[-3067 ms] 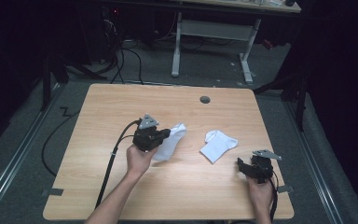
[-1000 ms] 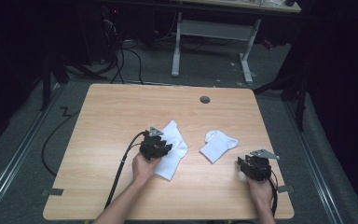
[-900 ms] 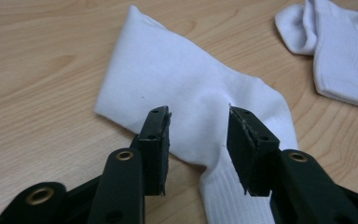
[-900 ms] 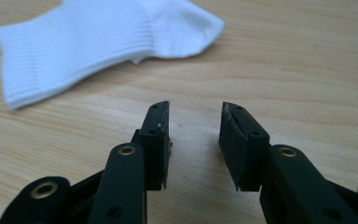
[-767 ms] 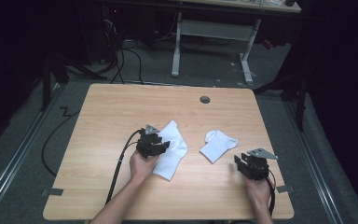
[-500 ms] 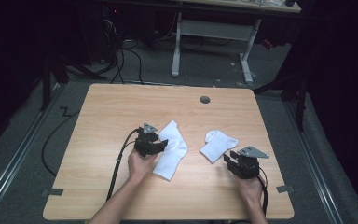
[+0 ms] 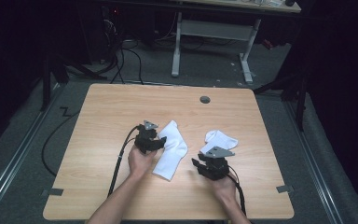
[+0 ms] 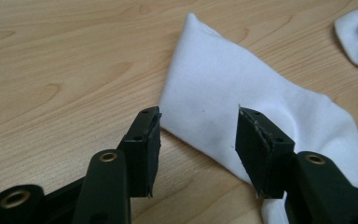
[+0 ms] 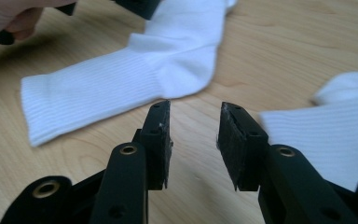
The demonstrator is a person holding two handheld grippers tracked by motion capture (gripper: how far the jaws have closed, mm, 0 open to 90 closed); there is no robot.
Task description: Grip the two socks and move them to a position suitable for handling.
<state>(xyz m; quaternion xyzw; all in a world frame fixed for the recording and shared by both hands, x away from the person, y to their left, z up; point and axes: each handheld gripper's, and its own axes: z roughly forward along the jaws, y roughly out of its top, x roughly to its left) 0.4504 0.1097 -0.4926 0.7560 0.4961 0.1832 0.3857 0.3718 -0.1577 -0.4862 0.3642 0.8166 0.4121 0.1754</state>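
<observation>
Our left gripper (image 8: 196,140) has just been opening, and its jaws now stand apart over the edge of the flat sock (image 8: 242,107) with nothing pinched between the pads. That sock is lying spread on the table (image 7: 98,116), just ahead of the left hand in the high view. Our right gripper (image 9: 193,140) is also open and empty, its jaws hanging over bare wood in the gap between the two socks: the flat sock's ribbed cuff lies to one side of it, and the second sock (image 9: 326,135) lies on the other, bunched with its toe curled up.

As we read it, the work in hand is pairing the socks, and the step now falls to the right gripper: picking up the second sock (image 7: 219,140) so it can go onto the flat sock (image 7: 170,149). To do that well, we should aim for the cuff edge nearest us, bring the lower pad right down to the wood so it slides under the cloth, and close on both layers, not just the top one. We should lift slowly and let the sock hang out straight before carrying it over. Meanwhile the left gripper can rest on the flat sock's edge so that it does not slide or wrinkle when the other lands.
</observation>
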